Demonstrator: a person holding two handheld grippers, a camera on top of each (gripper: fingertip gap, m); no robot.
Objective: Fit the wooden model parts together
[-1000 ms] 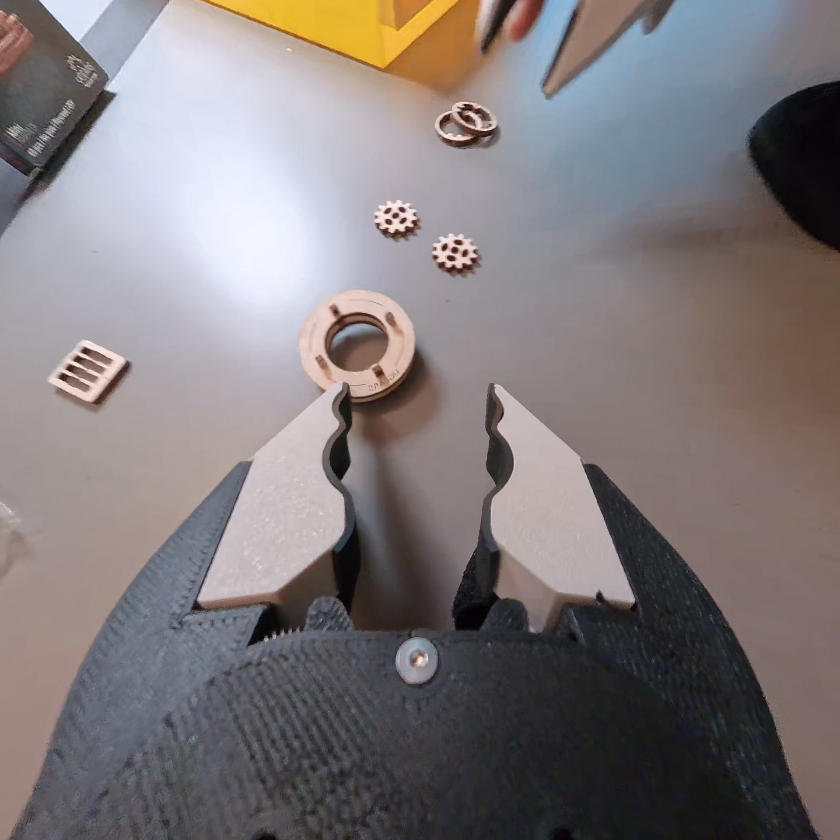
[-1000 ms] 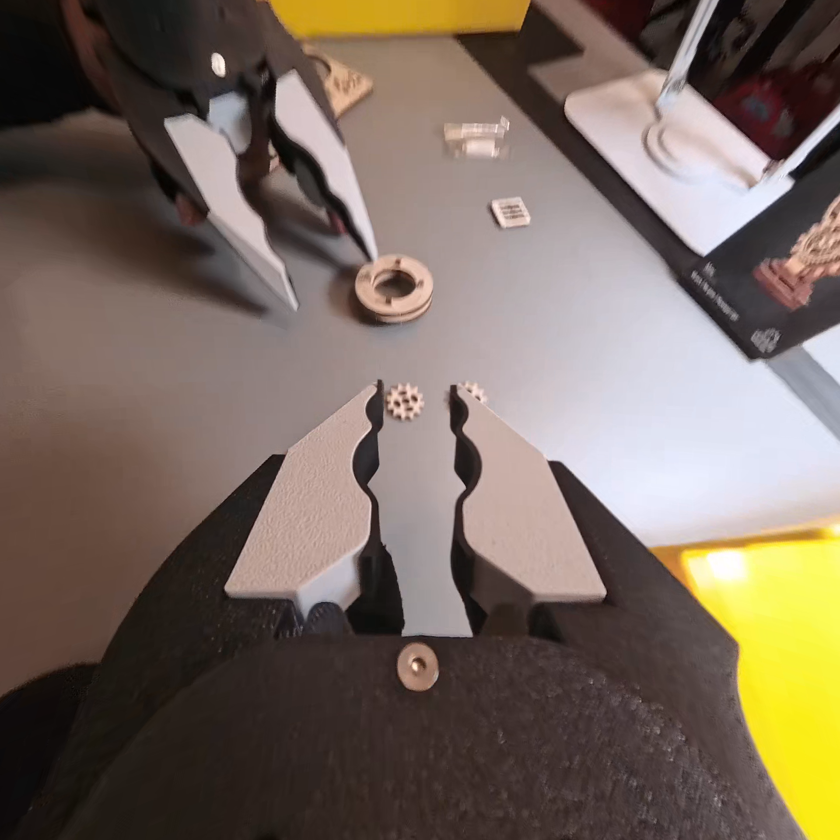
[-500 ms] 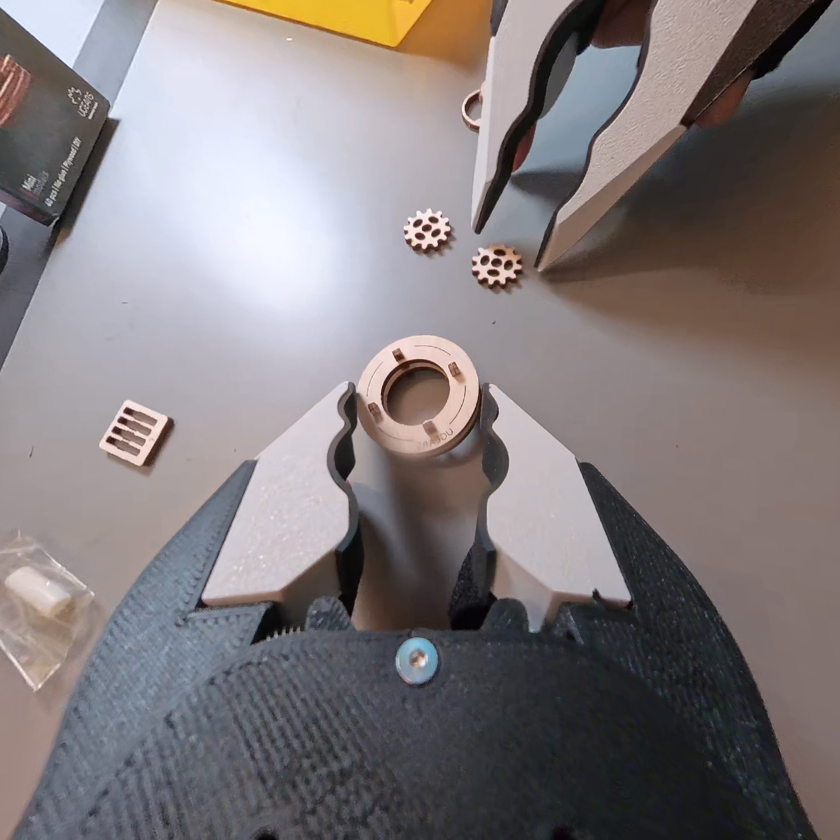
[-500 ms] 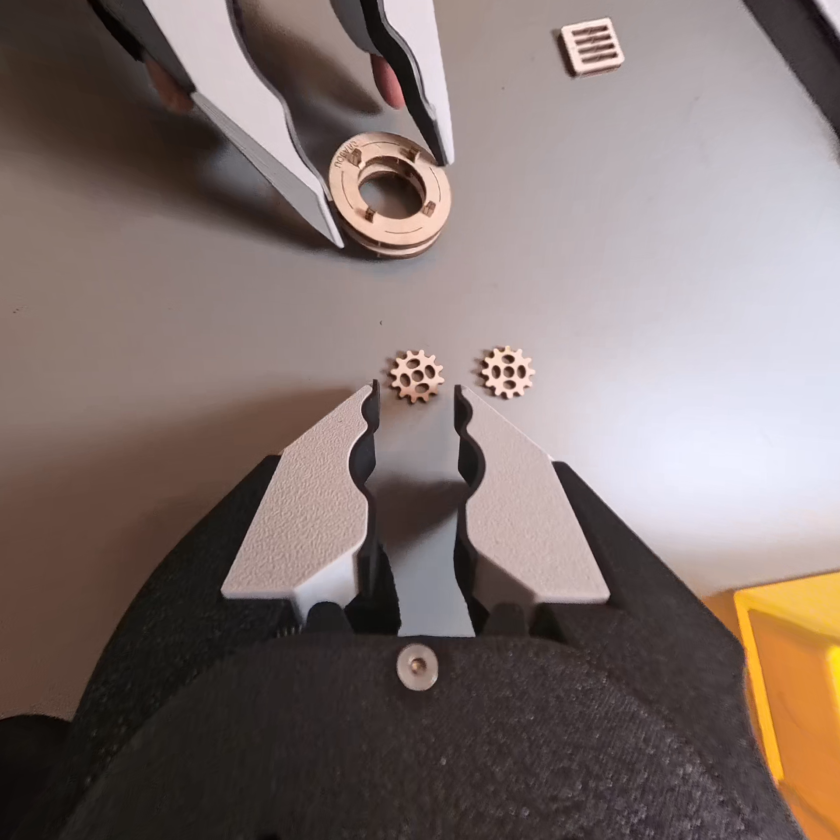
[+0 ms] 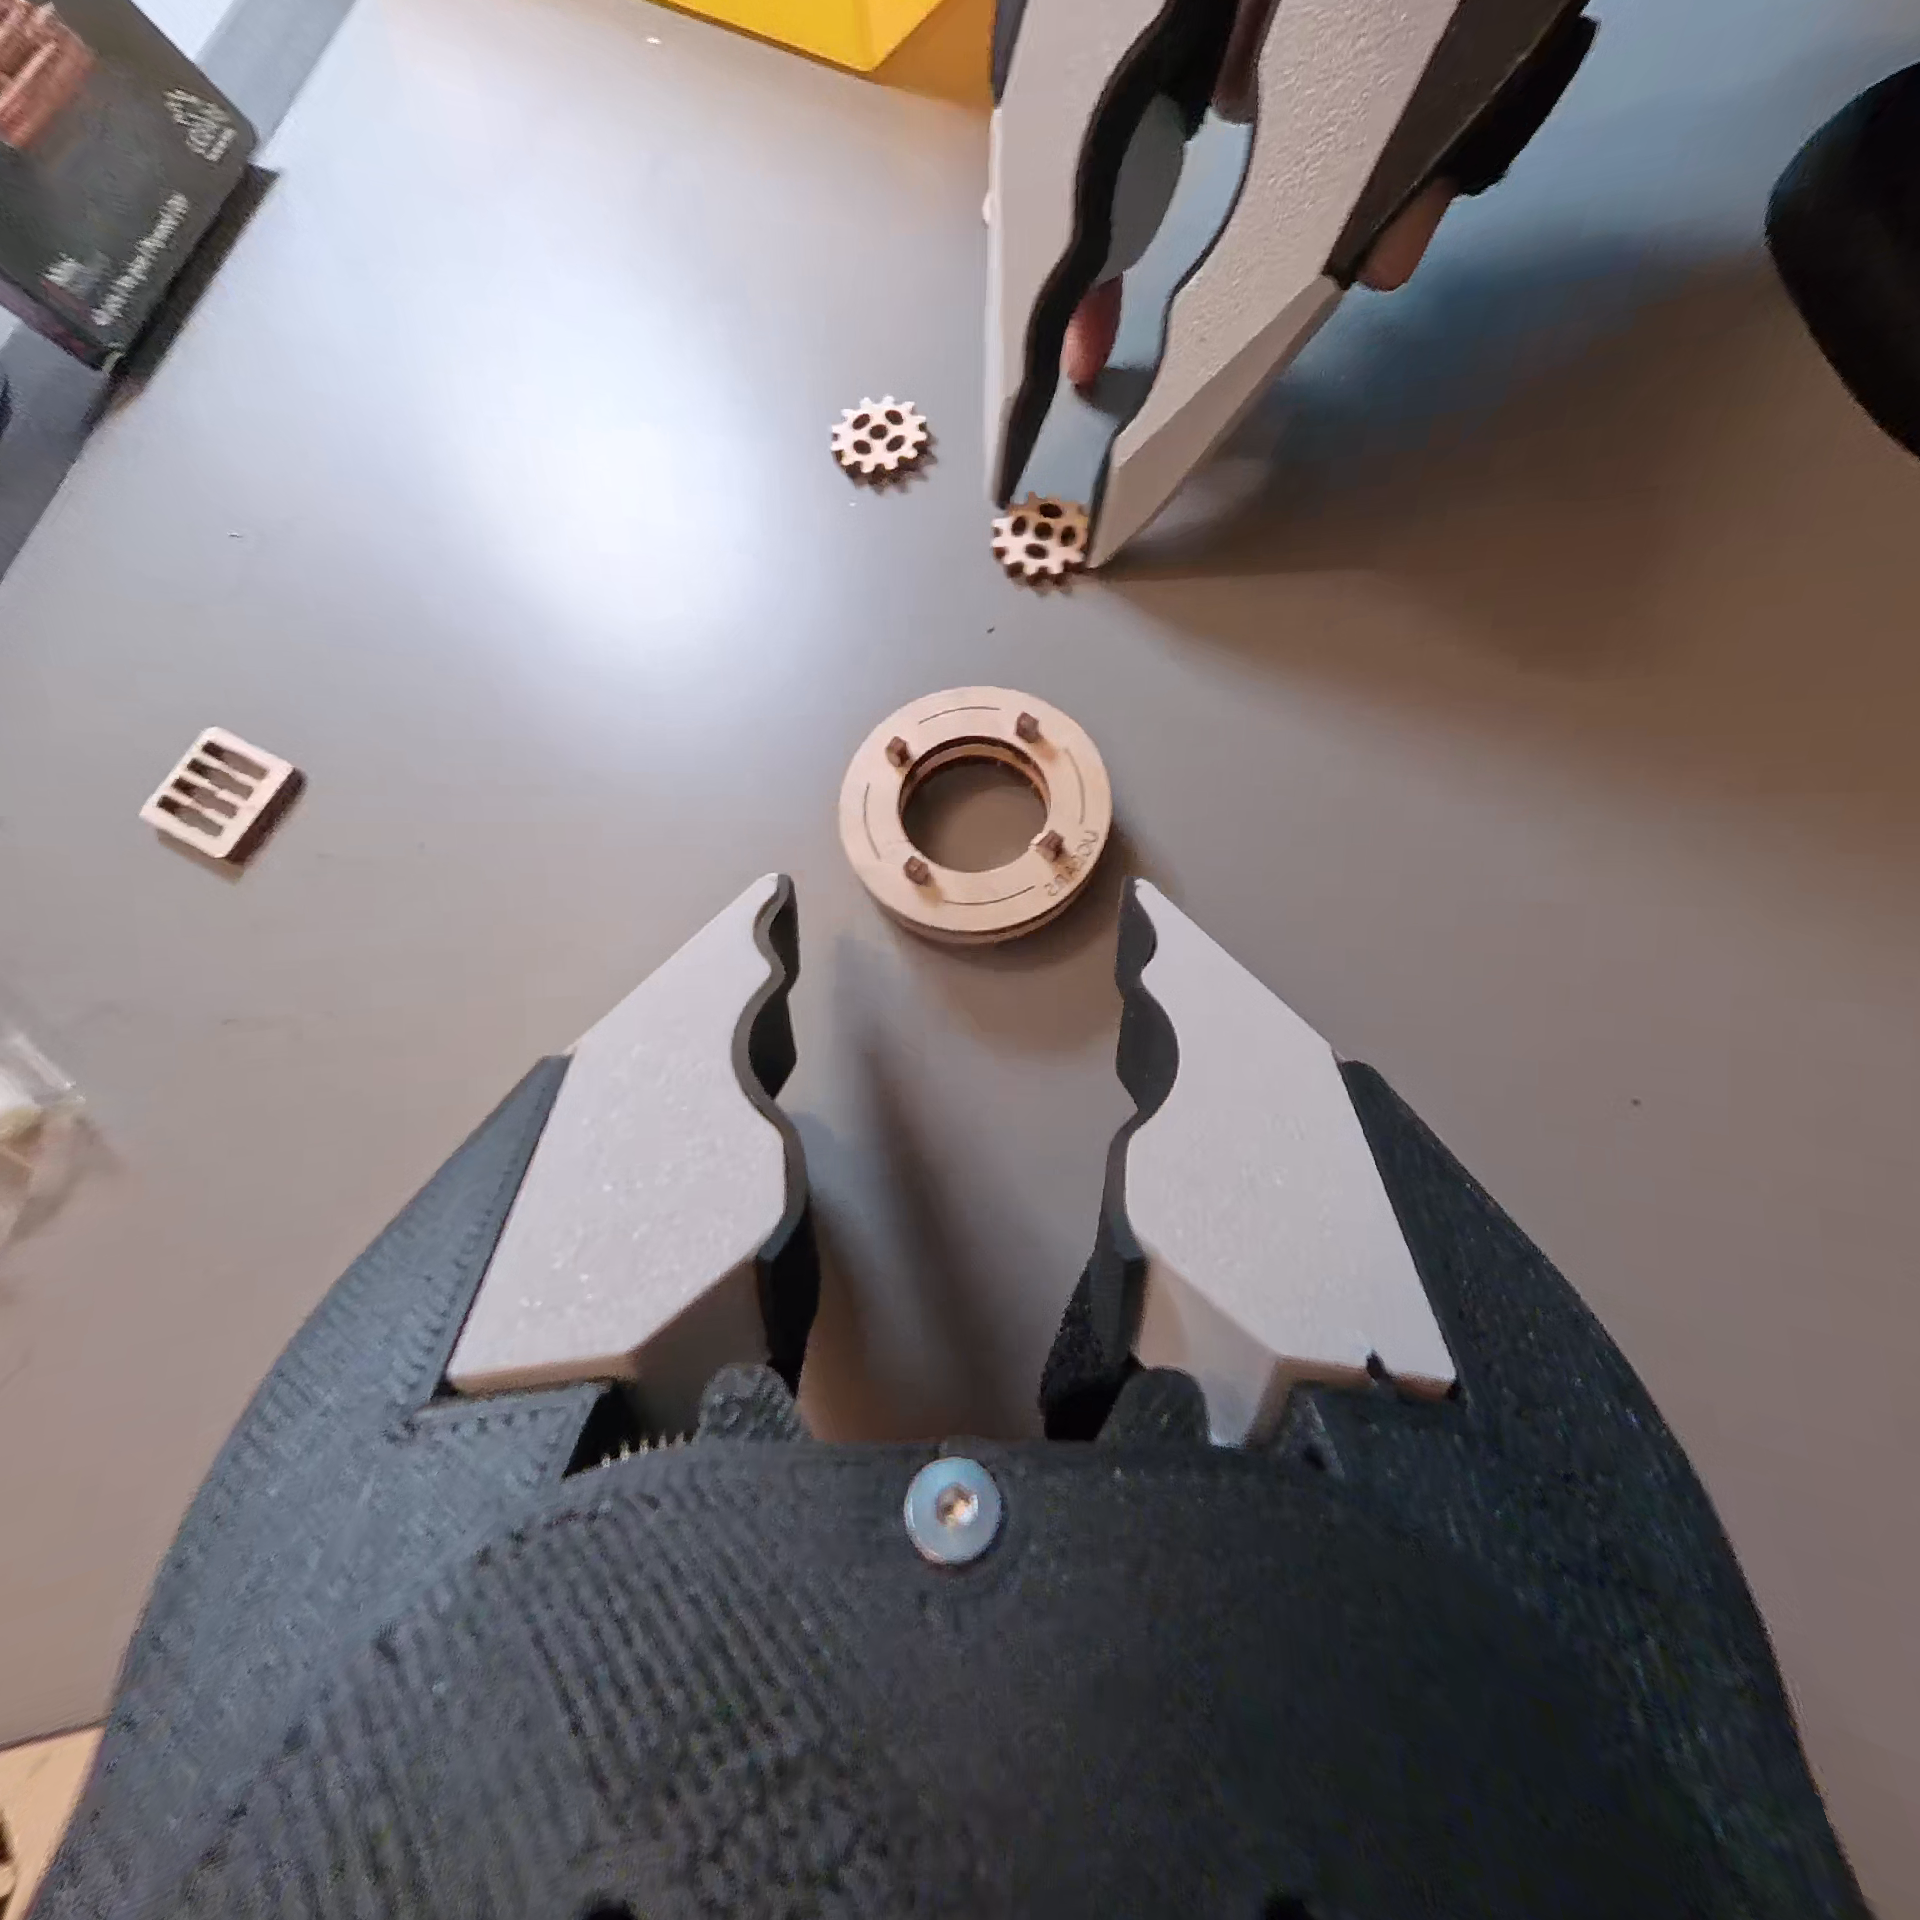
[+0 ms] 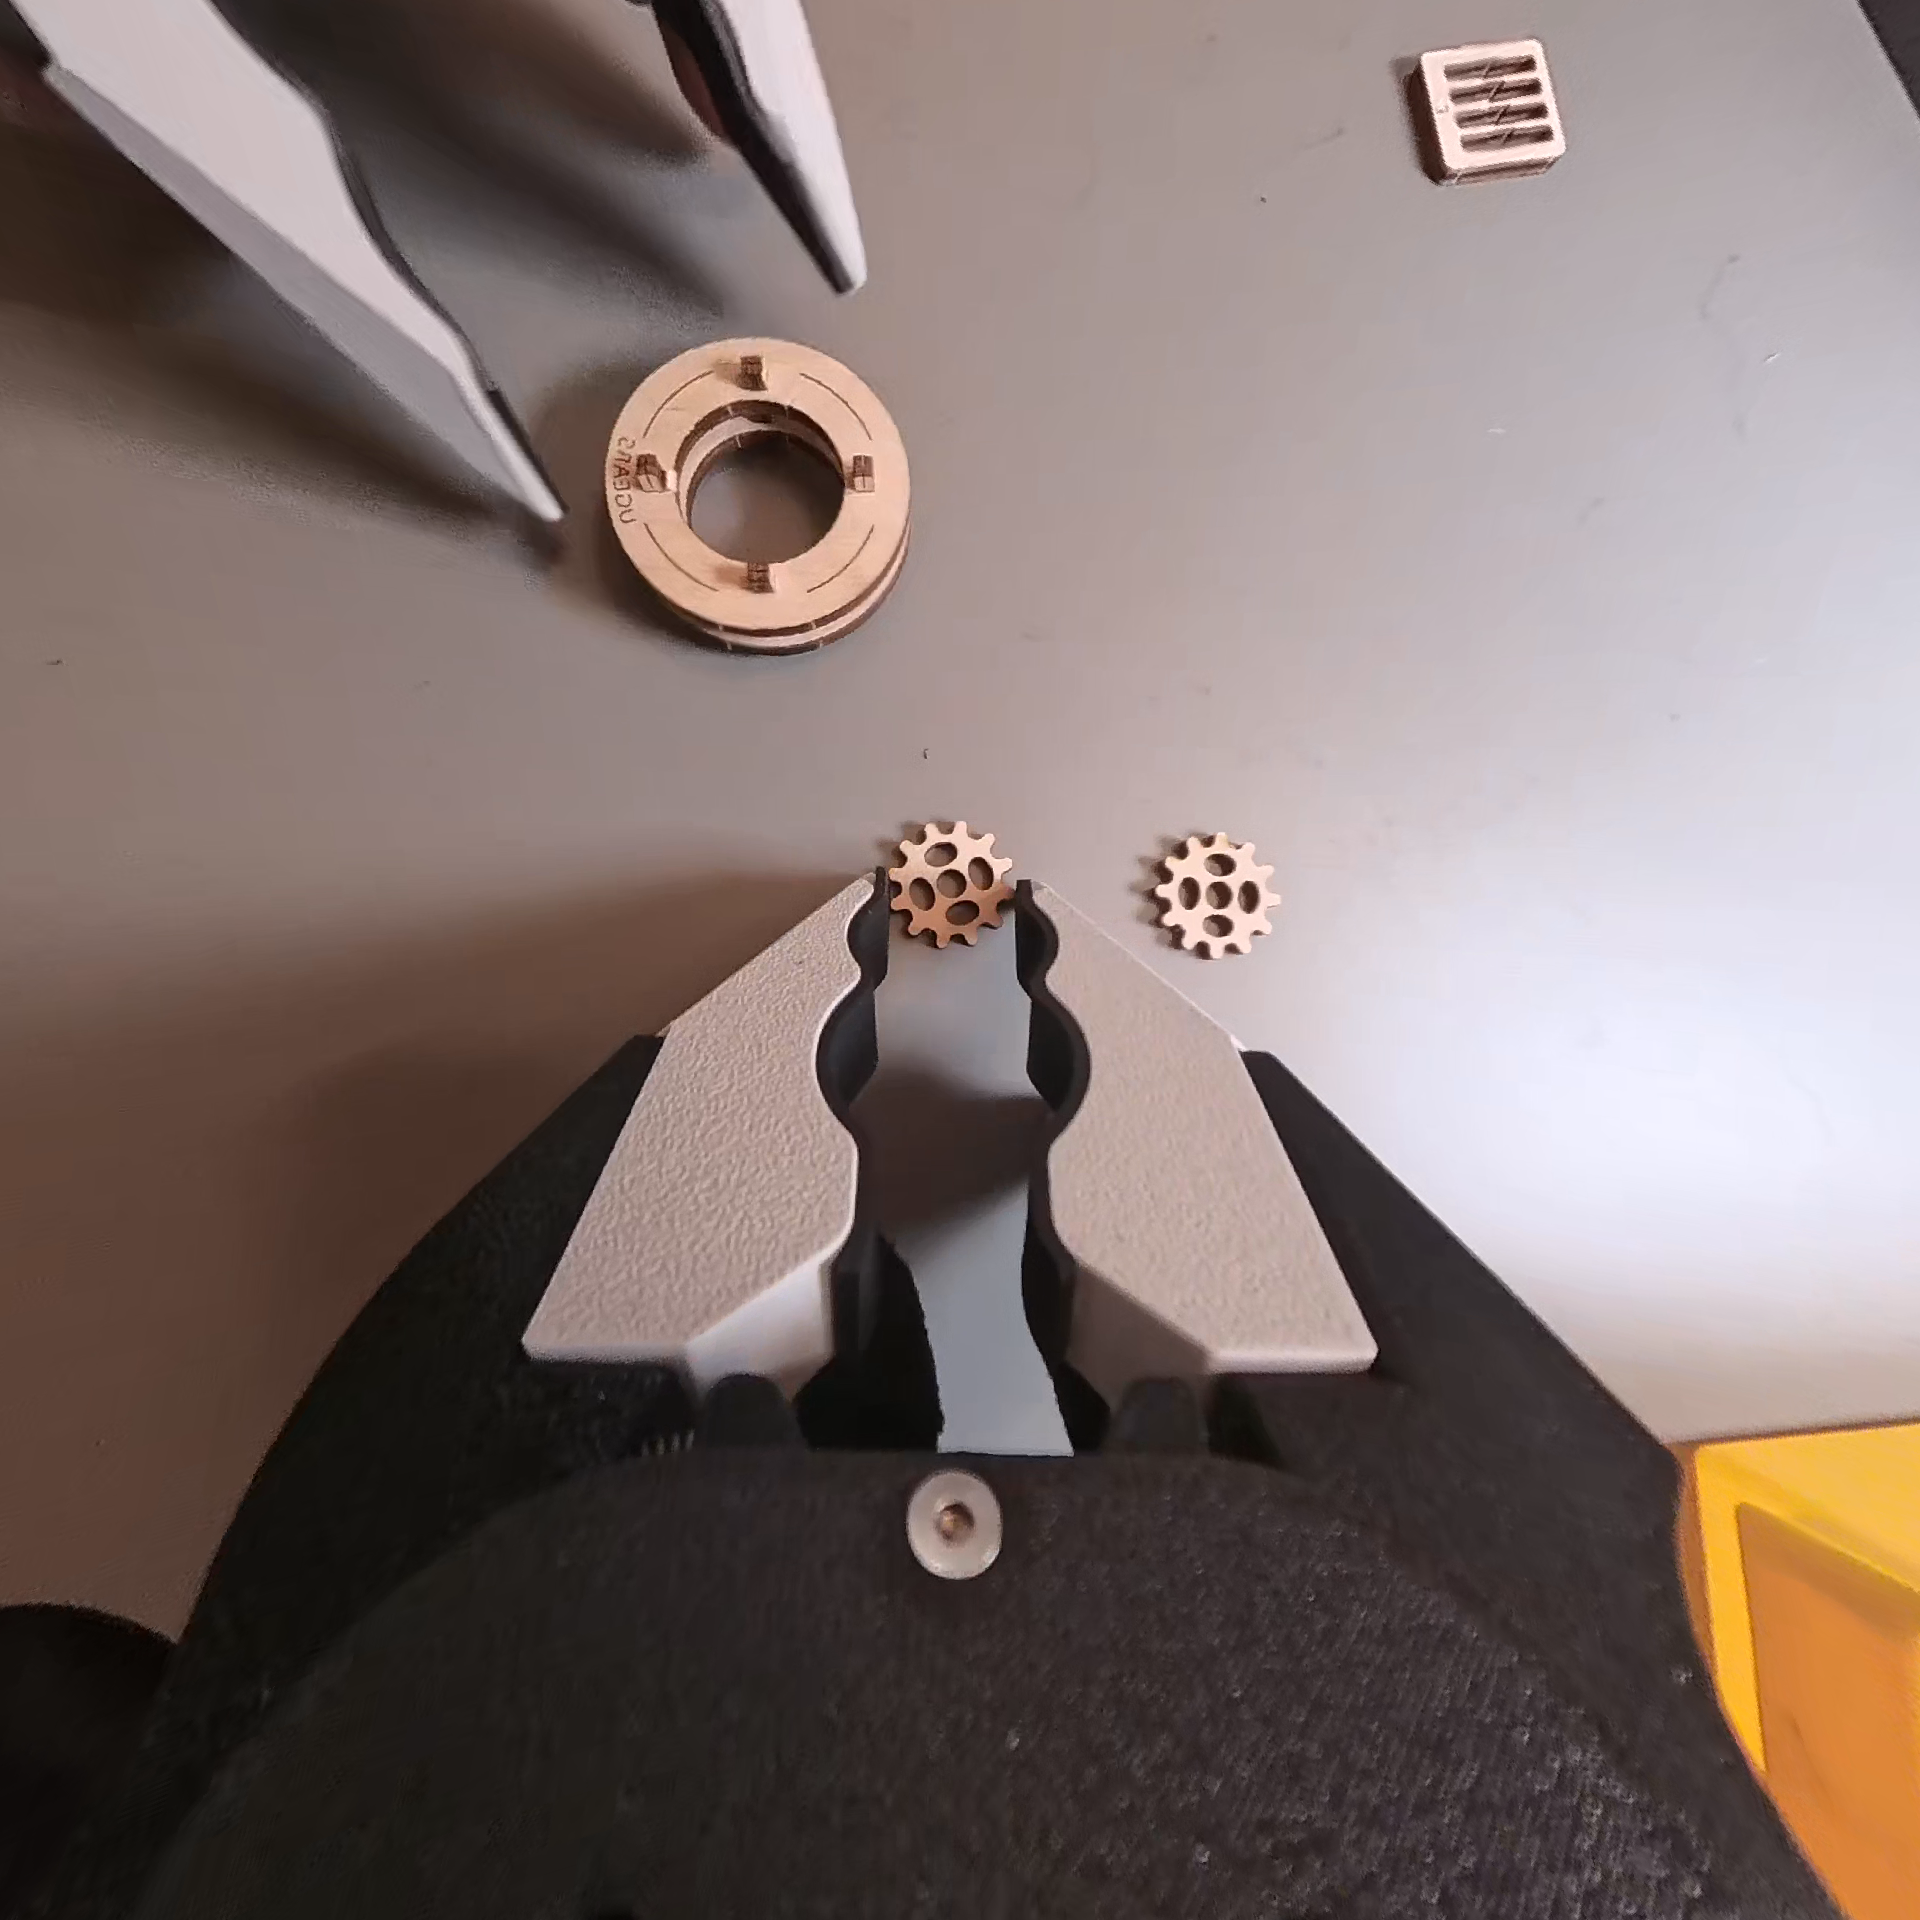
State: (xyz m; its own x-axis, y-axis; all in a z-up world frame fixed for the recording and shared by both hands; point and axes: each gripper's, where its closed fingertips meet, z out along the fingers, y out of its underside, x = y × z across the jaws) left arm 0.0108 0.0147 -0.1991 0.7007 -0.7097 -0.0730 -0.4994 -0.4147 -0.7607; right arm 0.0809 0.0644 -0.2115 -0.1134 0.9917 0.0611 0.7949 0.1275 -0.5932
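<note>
Wooden ring (image 6: 756, 507) flat on grey surface (image 6: 1455, 623), stacked layers visible at its edge, four small tabs standing up around the centre hole. Also seen in left wrist view as ring (image 5: 975, 827) just ahead of the left gripper (image 5: 956, 894), not between the tips, not touched. Left gripper jaws wide apart, nothing held; in right wrist view same left gripper (image 6: 707, 395) hangs over the far side of the ring, one tip just beside its left edge, other tip short of it.

Near gear (image 6: 951, 883) flat on surface, sitting right between the tips of the right gripper (image 6: 953, 896). Jaws narrowed to about the gear's width, both tips at or against its teeth; actual squeeze not resolvable, gear not lifted. From left wrist view same gear (image 5: 1039, 542) at the tips of right gripper (image 5: 1055, 509), right tip planted on the surface beside it, person's fingertips (image 5: 1091, 332) showing behind the jaws.

Second gear (image 6: 1216, 894) loose just to the right of the first, apart from it; in left wrist view second gear (image 5: 881, 438) well clear of both grippers.

Slatted wooden square (image 6: 1488, 109) lying alone toward the far right; same slatted square (image 5: 220, 793) out left in left wrist view.

Yellow box (image 6: 1818, 1621) at lower right edge, dark printed carton (image 5: 104, 177) at far left corner, clear plastic bag (image 5: 31, 1101) at left edge
</note>
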